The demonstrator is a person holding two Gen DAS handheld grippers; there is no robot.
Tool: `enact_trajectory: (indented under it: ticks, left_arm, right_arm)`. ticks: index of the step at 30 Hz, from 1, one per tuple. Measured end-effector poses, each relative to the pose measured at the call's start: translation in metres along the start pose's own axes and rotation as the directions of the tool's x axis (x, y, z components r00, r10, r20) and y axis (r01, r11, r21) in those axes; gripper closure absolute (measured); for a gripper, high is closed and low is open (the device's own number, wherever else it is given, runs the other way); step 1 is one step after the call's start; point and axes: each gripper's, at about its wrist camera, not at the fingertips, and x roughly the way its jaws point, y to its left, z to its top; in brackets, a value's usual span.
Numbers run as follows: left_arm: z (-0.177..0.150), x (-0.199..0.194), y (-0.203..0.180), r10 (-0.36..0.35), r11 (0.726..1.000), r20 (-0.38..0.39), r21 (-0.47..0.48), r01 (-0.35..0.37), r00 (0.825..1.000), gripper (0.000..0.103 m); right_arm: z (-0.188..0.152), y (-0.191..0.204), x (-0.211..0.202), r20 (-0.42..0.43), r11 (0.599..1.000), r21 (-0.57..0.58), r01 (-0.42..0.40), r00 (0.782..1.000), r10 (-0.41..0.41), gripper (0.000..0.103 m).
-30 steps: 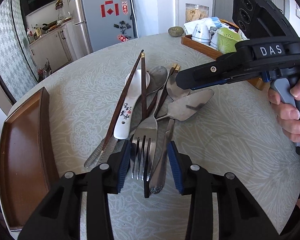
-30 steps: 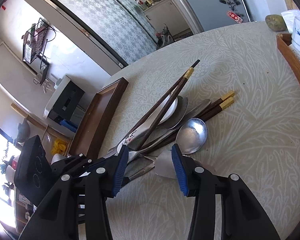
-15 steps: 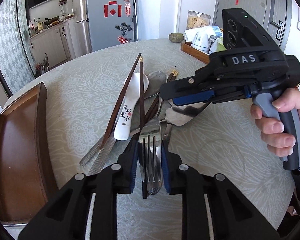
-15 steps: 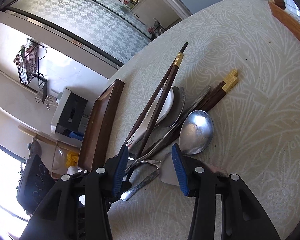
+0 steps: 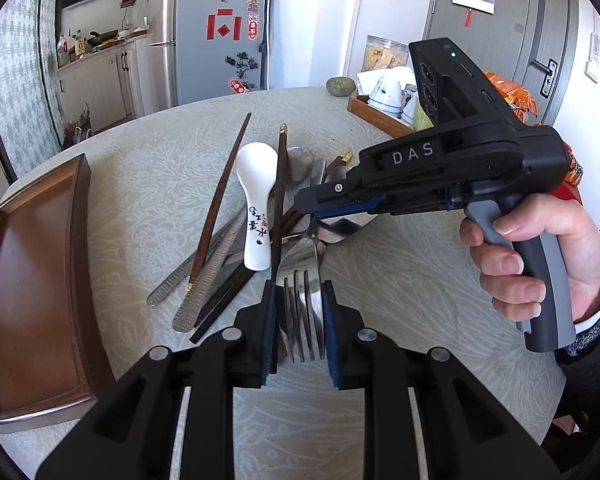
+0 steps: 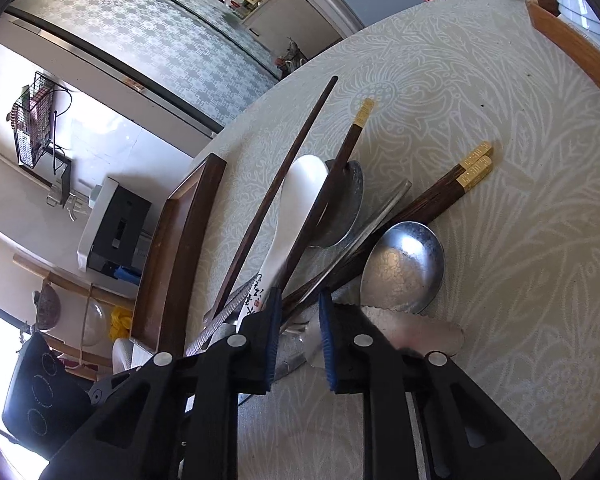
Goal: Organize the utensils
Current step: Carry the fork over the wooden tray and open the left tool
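A heap of utensils lies on the round table [image 5: 400, 300]. My left gripper [image 5: 298, 290] is shut on the tines of a steel fork [image 5: 300, 280], with a dark chopstick [image 5: 278, 208] against its left pad. A white ceramic spoon [image 5: 256, 184] and textured metal handles [image 5: 208, 280] lie just left. My right gripper [image 5: 312, 204] reaches in from the right. In the right wrist view its jaws [image 6: 299, 300] are closing, and the pads meet the pair of gold-tipped chopsticks [image 6: 440, 188] beside a metal spoon [image 6: 404, 264] and a serrated server [image 6: 428, 332].
A dark wooden tray [image 5: 32, 280] sits at the table's left edge, also visible as the tray [image 6: 172, 256] in the right wrist view. A second wooden tray [image 5: 380, 118] with cups and a stone [image 5: 340, 86] stand at the back right. A hand [image 5: 540, 256] holds the right gripper.
The left jaws closed from open onto the fork tines. The right gripper moved in lower over the heap and its jaws narrowed around the chopsticks. One chopstick shifted slightly.
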Motion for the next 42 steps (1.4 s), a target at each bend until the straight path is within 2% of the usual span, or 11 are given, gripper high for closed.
enact_trajectory:
  ticks: [10, 17, 24, 30, 36, 42]
  left_arm:
    - [0.001, -0.017, -0.004, -0.005, 1.0, 0.039, 0.022, 0.004, 0.999, 0.079]
    - [0.002, -0.045, 0.017, 0.035, 0.999, 0.08, 0.008, -0.036, 0.996, 0.079]
    - [-0.003, -0.065, 0.073, 0.114, 0.992, 0.086, -0.057, -0.109, 0.99, 0.079]
    - [-0.012, -0.073, 0.129, 0.194, 0.975, 0.062, -0.123, -0.185, 0.979, 0.079]
    - [-0.02, -0.077, 0.171, 0.269, 0.948, 0.03, -0.183, -0.259, 0.963, 0.079]
    - [-0.026, -0.07, 0.196, 0.307, 0.926, -0.008, -0.228, -0.301, 0.952, 0.079]
  right_arm:
    - [-0.003, 0.025, -0.022, 0.048, 0.999, -0.047, 0.001, 0.999, 0.001, 0.087]
    - [0.008, 0.069, -0.013, 0.037, 0.993, -0.122, -0.008, 0.999, 0.013, 0.087]
    - [0.03, 0.12, 0.048, -0.041, 0.981, -0.184, -0.063, 0.998, 0.056, 0.087]
    - [0.047, 0.162, 0.113, -0.121, 0.968, -0.223, -0.114, 0.989, 0.088, 0.087]
    - [0.06, 0.19, 0.17, -0.2, 0.954, -0.252, -0.161, 0.973, 0.111, 0.087]
    - [0.063, 0.204, 0.205, -0.246, 0.946, -0.282, -0.158, 0.965, 0.087, 0.087]
